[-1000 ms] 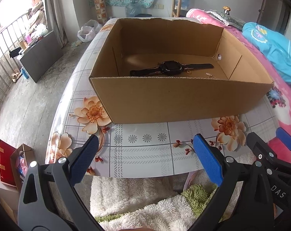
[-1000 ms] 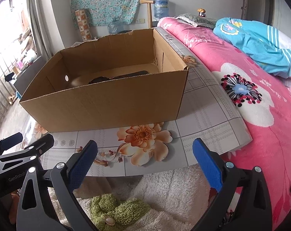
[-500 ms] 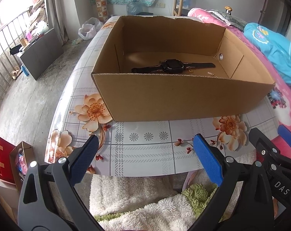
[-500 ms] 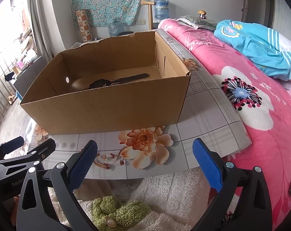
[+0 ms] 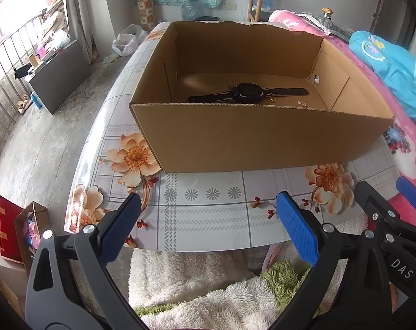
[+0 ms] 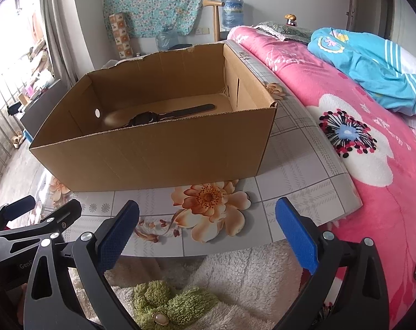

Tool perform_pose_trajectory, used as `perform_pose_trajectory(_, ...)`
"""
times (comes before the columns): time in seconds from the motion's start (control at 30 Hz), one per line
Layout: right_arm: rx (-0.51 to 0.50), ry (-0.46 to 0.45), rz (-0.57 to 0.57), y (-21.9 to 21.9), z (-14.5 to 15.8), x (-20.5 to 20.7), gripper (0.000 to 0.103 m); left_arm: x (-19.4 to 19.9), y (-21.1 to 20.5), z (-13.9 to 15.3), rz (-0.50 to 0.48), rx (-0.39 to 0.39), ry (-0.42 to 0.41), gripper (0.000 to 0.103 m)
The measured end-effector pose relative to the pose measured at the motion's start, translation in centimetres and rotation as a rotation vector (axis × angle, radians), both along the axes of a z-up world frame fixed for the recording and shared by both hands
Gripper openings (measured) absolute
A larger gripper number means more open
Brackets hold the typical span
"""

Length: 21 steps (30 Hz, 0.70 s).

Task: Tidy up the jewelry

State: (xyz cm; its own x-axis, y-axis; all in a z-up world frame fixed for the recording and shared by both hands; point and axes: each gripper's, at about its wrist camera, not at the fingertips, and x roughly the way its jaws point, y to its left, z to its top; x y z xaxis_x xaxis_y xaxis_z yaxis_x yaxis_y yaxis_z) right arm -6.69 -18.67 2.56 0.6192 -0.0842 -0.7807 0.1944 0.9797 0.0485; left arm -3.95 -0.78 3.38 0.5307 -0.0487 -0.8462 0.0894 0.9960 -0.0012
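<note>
An open cardboard box [image 5: 257, 137] [image 6: 158, 151] stands on a floral-tiled table [image 5: 208, 206] [image 6: 295, 165]. Inside it lies a black wristwatch [image 5: 247, 95] [image 6: 153, 116], flat on the bottom. Beside the watch are a small gold ring [image 5: 273, 99] and a small gold piece [image 5: 302, 104], both partly hidden by the box's near wall. My left gripper [image 5: 206, 231] hangs open at the table's near edge, nothing between its blue pads. My right gripper [image 6: 206, 231] is open too, close on the left one's right side, also empty.
A pink flowered bed [image 6: 359, 137] with a blue quilt [image 6: 367, 63] runs along the table's right side. White and green fleece [image 6: 208, 288] lies below the table's near edge. Left of the table, red and brown bags [image 5: 12, 225] stand on a concrete floor with a dark cabinet [image 5: 56, 77].
Both grippers have risen and tilted slightly, so more of the box's inside shows. Their jaws have stayed open. The watch and gold pieces have not moved.
</note>
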Motion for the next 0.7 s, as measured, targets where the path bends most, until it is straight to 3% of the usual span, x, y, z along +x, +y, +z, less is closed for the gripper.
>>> perform_pose_trajectory(0.7,0.004,0.014,-0.013,-0.46,-0.47,-0.04,0.097,0.04,-0.25,-0.18,-0.003,0.008,0.003,0.095)
